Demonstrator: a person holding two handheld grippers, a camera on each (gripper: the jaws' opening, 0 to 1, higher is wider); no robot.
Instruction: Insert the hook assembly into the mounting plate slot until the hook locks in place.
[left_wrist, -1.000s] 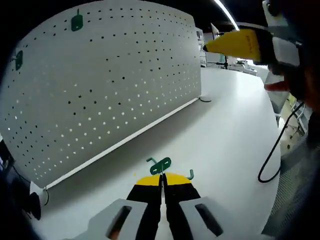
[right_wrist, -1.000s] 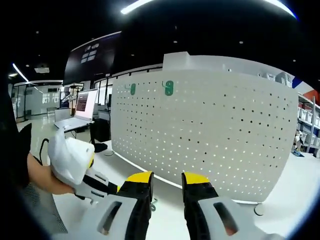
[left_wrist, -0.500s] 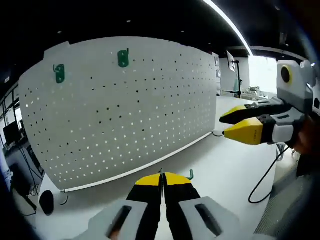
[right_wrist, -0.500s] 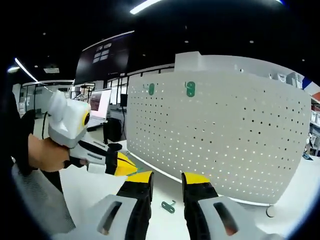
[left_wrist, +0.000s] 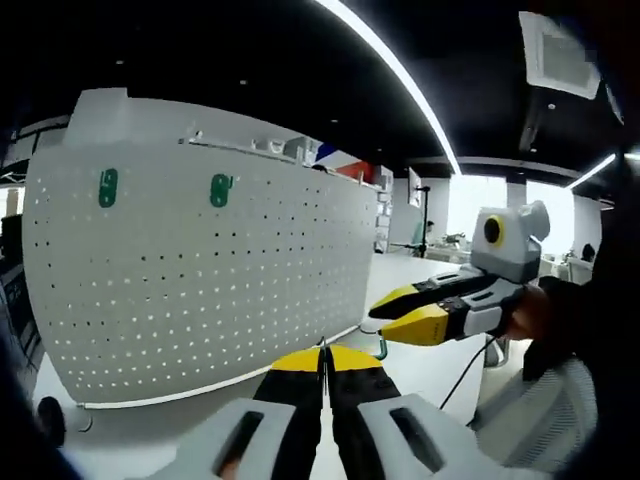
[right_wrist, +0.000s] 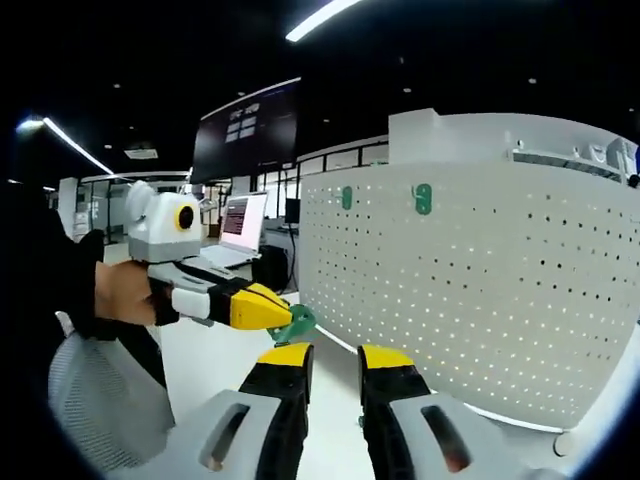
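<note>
One green hook (right_wrist: 296, 322) pinched at the tip of the left gripper (right_wrist: 268, 310), lifted clear of the worktop (right_wrist: 205, 362) and held near the white pegboard (right_wrist: 500, 290). Judged as the carry step: next move calls for lining the hook's tabs up with a row of holes and pressing in until locked. Two green hooks (right_wrist: 423, 199) already mounted near the board's top edge. Right gripper (right_wrist: 325, 362) spread, holding nothing. No containers present.

White pegboard (left_wrist: 200, 280), dotted holes; green hooks (left_wrist: 221, 189); yellow-tipped black tools (right_wrist: 335, 362).
</note>
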